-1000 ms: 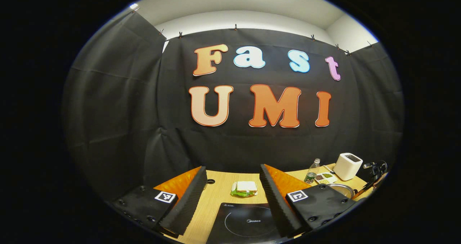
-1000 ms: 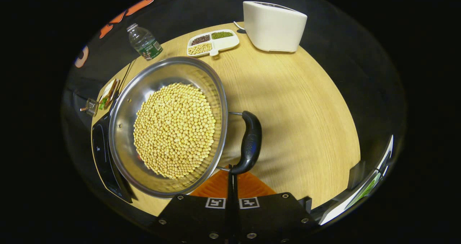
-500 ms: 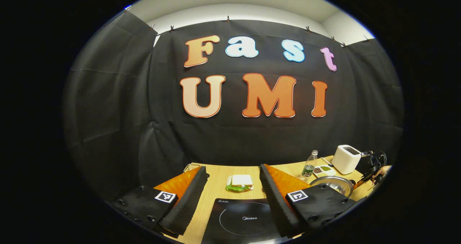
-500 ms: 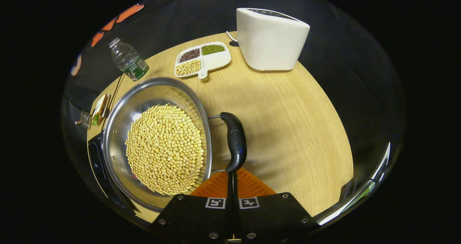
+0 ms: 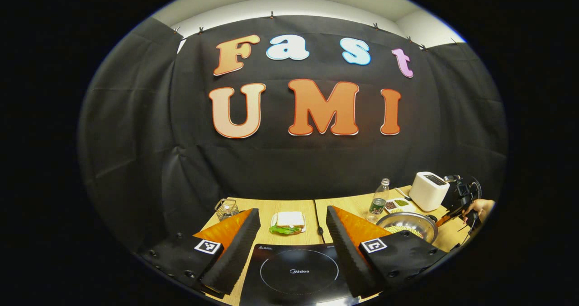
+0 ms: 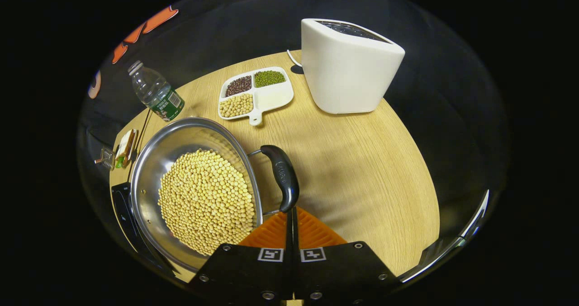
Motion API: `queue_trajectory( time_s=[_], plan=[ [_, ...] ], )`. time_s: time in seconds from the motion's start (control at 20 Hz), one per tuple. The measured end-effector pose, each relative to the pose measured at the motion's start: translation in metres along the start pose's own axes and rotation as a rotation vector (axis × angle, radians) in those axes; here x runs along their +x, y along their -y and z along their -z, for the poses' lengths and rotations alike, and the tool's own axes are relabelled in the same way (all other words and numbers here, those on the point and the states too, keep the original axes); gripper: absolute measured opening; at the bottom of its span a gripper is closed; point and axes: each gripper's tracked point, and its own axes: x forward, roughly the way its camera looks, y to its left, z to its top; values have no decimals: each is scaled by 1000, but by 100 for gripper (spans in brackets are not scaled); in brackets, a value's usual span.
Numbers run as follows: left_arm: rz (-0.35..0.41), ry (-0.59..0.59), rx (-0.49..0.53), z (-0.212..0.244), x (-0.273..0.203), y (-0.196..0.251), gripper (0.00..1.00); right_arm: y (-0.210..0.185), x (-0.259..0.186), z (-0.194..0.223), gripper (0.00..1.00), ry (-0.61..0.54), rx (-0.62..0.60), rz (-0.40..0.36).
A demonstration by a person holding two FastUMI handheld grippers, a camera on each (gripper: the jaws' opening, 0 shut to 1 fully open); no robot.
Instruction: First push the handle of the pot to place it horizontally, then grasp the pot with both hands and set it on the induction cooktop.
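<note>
Pot (image 6: 199, 193) full of yellow beans sits on the wooden surface (image 6: 362, 175), just beside the black cooktop (image 5: 296, 272). The right claw (image 6: 291, 215) has its two fingers pressed together, with nothing between them. Its tip touches the end of the pot's black handle (image 6: 282, 177), likely so it can push the handle flat. The left claw (image 5: 291, 247) hangs above the cooktop with its fingers wide apart, probably waiting to help lift. I count one pot, one cooktop, one toaster (image 6: 350, 66) and one bottle (image 6: 156, 91).

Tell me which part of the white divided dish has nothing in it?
In the divided dish, the front-right compartment nearest the toaster looks empty; the others hold dark, green and yellow beans.
</note>
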Motion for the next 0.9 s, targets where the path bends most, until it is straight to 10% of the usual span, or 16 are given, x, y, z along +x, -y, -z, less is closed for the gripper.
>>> queue_trajectory(
  time_s=[0.2,0.55,0.9],
  plan=[
    [121,-87,-27,20,16,52,97,-6,-23,-2,2,23,-14,-53],
    [316,-336,-38,76,50,157,97,-23,-58,-33,68,108,-72,-79],
    [392,-545,35,154,88,228,97,-6,-50,-43,83,80,-102,-40]
  ],
)
